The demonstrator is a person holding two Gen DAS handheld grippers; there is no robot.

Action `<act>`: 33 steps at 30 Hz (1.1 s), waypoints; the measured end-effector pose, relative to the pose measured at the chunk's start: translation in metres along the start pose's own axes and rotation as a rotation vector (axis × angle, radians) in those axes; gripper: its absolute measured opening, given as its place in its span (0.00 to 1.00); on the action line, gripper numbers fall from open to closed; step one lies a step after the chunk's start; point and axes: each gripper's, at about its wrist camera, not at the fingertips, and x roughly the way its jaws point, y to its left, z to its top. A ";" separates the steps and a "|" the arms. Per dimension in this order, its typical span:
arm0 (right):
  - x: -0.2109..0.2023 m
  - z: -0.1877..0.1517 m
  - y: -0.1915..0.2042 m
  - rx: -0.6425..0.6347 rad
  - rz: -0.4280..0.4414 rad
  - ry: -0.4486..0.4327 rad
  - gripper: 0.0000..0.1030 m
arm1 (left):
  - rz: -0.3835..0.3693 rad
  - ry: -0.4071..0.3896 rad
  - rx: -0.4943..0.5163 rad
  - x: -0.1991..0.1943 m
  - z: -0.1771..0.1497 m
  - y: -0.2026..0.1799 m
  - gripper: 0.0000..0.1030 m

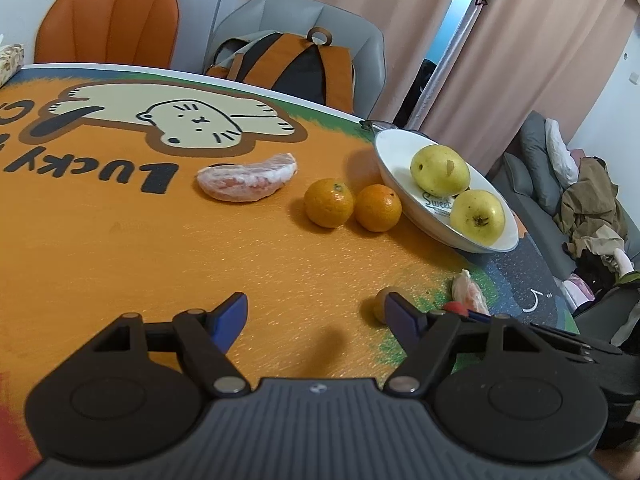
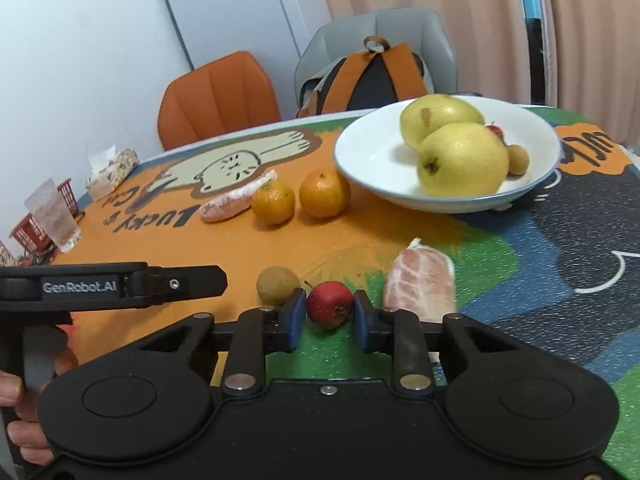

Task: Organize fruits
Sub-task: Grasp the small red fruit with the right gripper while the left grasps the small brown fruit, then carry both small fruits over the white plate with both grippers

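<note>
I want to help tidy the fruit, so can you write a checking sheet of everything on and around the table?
Surface: cat-print table mat, no spills seen.
Job's things: white plate holds two pears and a plate longan; on the mat lie two mandarins, two peeled pomelo segments, a loose longan, a small red fruit.
Clutter: glass, tissue pack, red baskets.
Grippers: left gripper open, empty; right gripper pads against the small red fruit.
Cables: nothing seen.
Surroundings: orange chair, grey chair with backpack, curtains.
</note>
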 end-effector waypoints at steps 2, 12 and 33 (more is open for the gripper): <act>-0.007 0.002 -0.003 0.005 0.004 -0.015 0.26 | -0.003 -0.002 0.005 0.001 0.000 -0.003 0.72; -0.020 0.007 -0.014 0.018 -0.016 -0.050 0.26 | -0.030 -0.006 0.024 0.007 0.001 -0.024 0.65; -0.032 0.003 -0.027 0.043 -0.032 -0.068 0.26 | -0.009 0.023 0.106 0.025 -0.008 -0.056 0.24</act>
